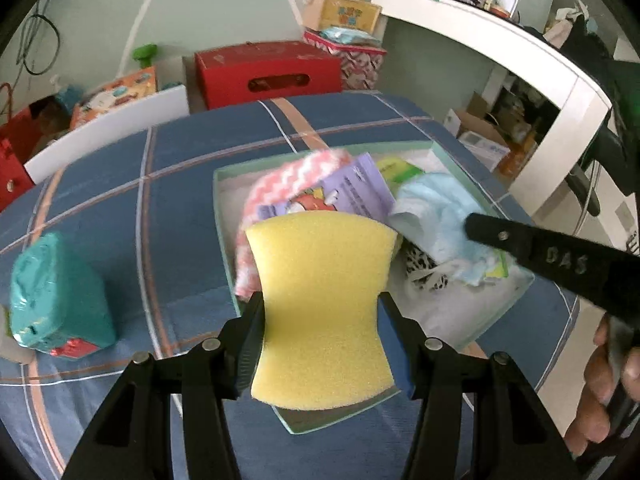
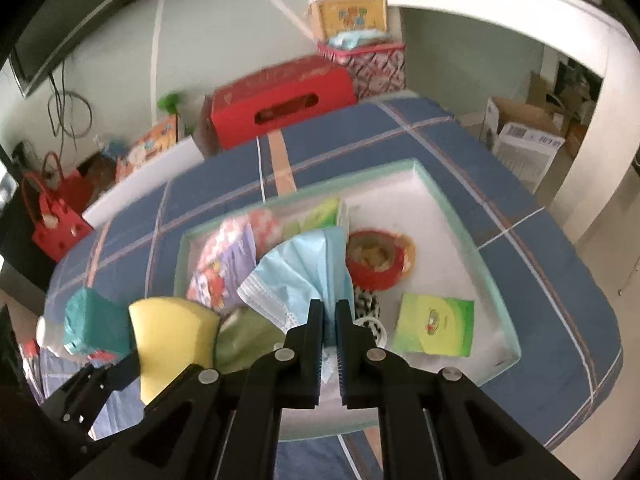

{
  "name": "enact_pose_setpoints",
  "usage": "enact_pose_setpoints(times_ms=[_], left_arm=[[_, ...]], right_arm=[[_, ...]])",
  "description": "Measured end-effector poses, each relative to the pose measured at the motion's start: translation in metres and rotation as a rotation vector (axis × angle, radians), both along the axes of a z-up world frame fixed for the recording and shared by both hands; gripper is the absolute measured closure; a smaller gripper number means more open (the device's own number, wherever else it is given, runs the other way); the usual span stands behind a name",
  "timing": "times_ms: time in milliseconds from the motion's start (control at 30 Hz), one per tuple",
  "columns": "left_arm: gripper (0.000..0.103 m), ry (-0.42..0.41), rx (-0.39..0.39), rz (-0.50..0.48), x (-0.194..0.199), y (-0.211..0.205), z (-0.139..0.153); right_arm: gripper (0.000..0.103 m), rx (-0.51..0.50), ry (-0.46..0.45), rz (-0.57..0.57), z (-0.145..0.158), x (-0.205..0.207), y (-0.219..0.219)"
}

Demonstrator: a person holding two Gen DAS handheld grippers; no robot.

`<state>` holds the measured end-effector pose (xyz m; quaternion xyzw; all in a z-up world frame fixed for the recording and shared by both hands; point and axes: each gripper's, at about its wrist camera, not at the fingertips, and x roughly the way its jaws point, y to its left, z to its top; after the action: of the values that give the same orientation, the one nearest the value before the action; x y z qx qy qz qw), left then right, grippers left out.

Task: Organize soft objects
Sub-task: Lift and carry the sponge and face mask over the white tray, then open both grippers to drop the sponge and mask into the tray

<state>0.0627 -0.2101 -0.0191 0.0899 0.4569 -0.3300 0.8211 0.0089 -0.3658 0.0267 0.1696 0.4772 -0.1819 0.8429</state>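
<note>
Left gripper (image 1: 320,304): fingers clamped on the waist of a yellow sponge (image 1: 320,308), one finger on each side, the foam pinched in where they press. The sponge is held upright over the near-left corner of the tray (image 1: 224,216); whether its lower edge touches the rim can't be told.

Right gripper (image 2: 329,312): fingers nearly together, clamped on a light blue face mask (image 2: 304,264). The mask fans out past the fingertips over the tray, pleats and white edge visible, with a short bit of blue trailing between the fingers on the near side. In the left wrist view one black finger of the right gripper crosses in from the right over the mask, and part of a person's hand (image 1: 604,380) shows at the right edge.

The tray is shallow, white inside with a pale green rim, and sits on a blue plaid bedspread (image 1: 120,176).

In the tray:
- pink-and-white zigzag cloth (image 1: 288,180), left side
- purple printed packet (image 1: 352,192) leaning on it
- red ring-shaped item (image 2: 376,260), near the middle
- black-and-white patterned piece (image 2: 366,300), just beside the red ring
- green booklet-like packet (image 2: 434,324), flat, right side
- second green packet (image 2: 320,216), far side, partly hidden

Outside the tray: teal wrapped pack (image 1: 56,292) on the bedspread, left of the tray, well apart from it.

Past the bed: red box (image 1: 268,72) with an oval slot.
</note>
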Motion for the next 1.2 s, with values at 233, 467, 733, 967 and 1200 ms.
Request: enact_pose_setpoints(times_ms=[233,467,733,967,1200], left_arm=[[0.046,0.049,0.015,-0.015,0.002,-0.007,-0.020],[0.046,0.057,0.012,-0.017,0.003,-0.006,-0.021],[0.046,0.070,0.005,-0.012,0.004,-0.003,-0.020],[0.045,0.083,0.004,-0.021,0.001,-0.001,-0.016],[0.044,0.094,0.017,-0.028,0.000,-0.002,-0.018]], right_arm=[[0.094,0.000,0.073,0.020,-0.017,0.005,0.003],[0.094,-0.006,0.117,0.043,-0.026,0.008,0.007],[0.094,-0.011,0.128,0.050,-0.027,0.009,0.009],[0.094,-0.020,0.128,0.059,-0.024,0.009,0.010],[0.092,-0.026,0.177,0.081,-0.034,0.013,0.013]])
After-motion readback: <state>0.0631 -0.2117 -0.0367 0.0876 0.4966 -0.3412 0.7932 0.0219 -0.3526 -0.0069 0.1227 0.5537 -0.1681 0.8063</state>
